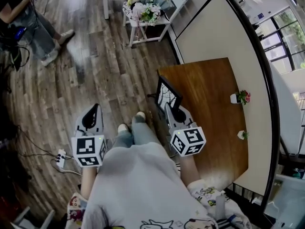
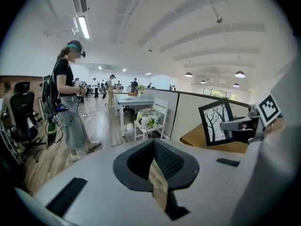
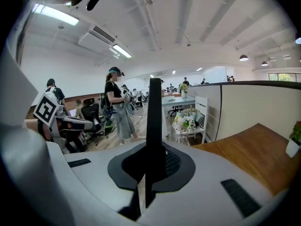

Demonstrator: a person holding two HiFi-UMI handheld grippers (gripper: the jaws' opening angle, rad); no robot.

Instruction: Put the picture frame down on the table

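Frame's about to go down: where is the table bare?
The table is bare across its whole middle, between the picture frame in the right gripper and the flowering pot and smaller plant pot. Only that edge along the partition is occupied.

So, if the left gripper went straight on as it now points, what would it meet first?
Most likely the wooden floor: the left gripper tilts down over the boards, well short of the white flower stand, though depth is unclear.
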